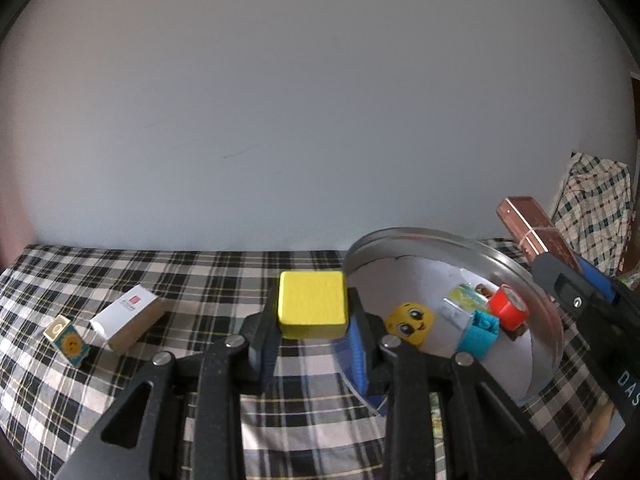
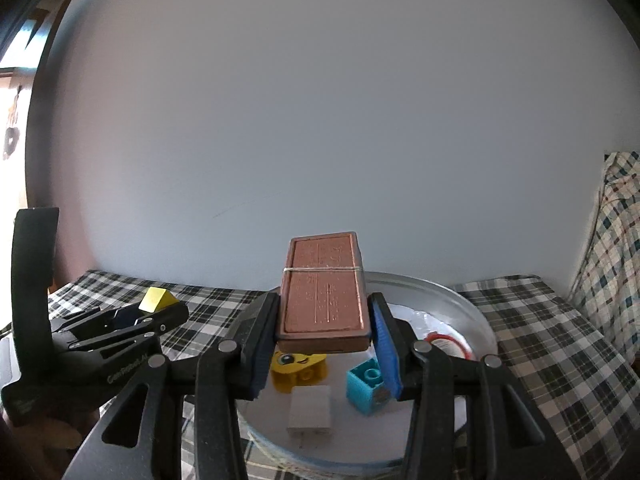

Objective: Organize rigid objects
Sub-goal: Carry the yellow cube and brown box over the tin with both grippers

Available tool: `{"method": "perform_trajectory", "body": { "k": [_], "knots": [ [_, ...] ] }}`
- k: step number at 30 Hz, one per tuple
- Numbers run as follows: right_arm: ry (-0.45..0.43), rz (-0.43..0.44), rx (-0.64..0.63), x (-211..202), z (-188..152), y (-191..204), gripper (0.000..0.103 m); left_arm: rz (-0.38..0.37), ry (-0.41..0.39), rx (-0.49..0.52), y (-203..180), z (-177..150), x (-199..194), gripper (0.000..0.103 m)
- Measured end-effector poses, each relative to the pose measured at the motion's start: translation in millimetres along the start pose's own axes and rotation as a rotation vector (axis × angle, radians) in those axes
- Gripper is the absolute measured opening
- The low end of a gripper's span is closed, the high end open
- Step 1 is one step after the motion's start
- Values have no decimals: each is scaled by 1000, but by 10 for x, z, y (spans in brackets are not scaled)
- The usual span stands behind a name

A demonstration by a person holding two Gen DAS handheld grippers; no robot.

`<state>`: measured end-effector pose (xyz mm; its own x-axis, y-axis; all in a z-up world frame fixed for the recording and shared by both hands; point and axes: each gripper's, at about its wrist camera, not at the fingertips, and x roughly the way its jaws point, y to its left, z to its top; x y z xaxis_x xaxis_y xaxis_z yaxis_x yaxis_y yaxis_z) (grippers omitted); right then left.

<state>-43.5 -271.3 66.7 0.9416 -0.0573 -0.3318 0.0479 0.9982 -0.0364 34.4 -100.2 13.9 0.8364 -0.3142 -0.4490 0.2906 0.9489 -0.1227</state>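
Observation:
My left gripper (image 1: 313,322) is shut on a yellow block (image 1: 312,304), held just left of the round metal tray (image 1: 452,238); both also show in the right wrist view (image 2: 158,299). My right gripper (image 2: 325,334) is shut on a flat brown box (image 2: 324,300) bound with a rubber band, held above the tray (image 2: 472,304). In the tray lie a yellow smiley brick (image 2: 298,368), a teal brick (image 2: 366,388), a white charger (image 2: 310,410) and a red tape roll (image 2: 448,342).
On the plaid cloth (image 1: 200,272) at the left lie a white and tan carton (image 1: 128,316) and a small sun-printed box (image 1: 68,340). A white wall stands behind. A plaid cushion (image 2: 616,240) rises at the right.

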Motion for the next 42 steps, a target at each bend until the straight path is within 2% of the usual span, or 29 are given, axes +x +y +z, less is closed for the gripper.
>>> {"method": "perform_trajectory", "body": {
  "k": [21, 42],
  "knots": [
    [-6, -129, 67, 72, 126, -622, 47, -99, -1, 46, -602, 163, 228, 28],
    [39, -207, 63, 226, 156, -806, 47, -134, 32, 85, -966, 176, 423, 28]
  ]
}}
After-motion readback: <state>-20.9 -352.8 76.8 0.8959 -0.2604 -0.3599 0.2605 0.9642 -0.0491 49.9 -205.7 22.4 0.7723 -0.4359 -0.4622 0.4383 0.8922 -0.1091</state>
